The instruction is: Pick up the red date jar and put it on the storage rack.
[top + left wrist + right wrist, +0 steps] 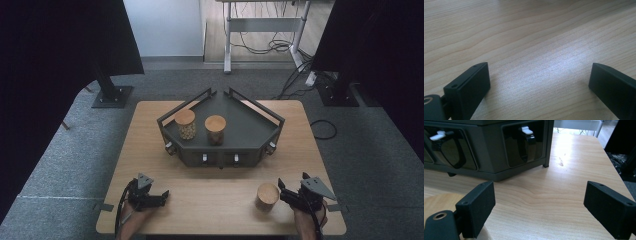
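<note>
while open, right gripper [283, 190] nears jar [267, 195].

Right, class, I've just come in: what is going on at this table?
A person holds a two-jaw gripper in each hand at a wooden table. The right gripper is beside a wood-lidded jar near the front edge, its jaws open and nothing between them. The left gripper rests low over bare wood, jaws open too. Two more jars, one beside the other, stand on a dark corner-shaped rack mid-table.
</note>
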### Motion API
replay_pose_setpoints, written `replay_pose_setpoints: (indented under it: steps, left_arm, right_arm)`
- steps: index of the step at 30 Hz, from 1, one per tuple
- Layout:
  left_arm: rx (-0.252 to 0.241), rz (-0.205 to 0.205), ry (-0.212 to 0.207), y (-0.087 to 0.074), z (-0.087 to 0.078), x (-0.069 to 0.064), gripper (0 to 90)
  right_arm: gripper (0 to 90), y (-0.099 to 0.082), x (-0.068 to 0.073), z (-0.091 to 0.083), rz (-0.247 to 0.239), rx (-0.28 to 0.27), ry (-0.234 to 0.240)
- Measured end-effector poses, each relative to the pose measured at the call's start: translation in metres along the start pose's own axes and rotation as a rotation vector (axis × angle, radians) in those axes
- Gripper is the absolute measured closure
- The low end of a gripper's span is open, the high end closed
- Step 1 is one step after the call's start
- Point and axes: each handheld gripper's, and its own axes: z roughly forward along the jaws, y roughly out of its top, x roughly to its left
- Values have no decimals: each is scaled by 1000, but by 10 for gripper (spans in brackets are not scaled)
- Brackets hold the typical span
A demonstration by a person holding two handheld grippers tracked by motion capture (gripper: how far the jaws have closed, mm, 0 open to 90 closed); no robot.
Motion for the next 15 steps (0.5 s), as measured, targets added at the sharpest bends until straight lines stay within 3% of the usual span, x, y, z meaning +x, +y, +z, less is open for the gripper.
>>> replay_pose_setpoints:
  steps: [7, 15]
  left_arm:
    - [0, 1, 0, 0, 0, 0, 34]
    - [0, 3, -3, 0, 0, 0, 34]
  right_arm:
    - [97, 2, 3, -6, -5, -18, 9]
    - [97, 5, 11, -7, -22, -22, 53]
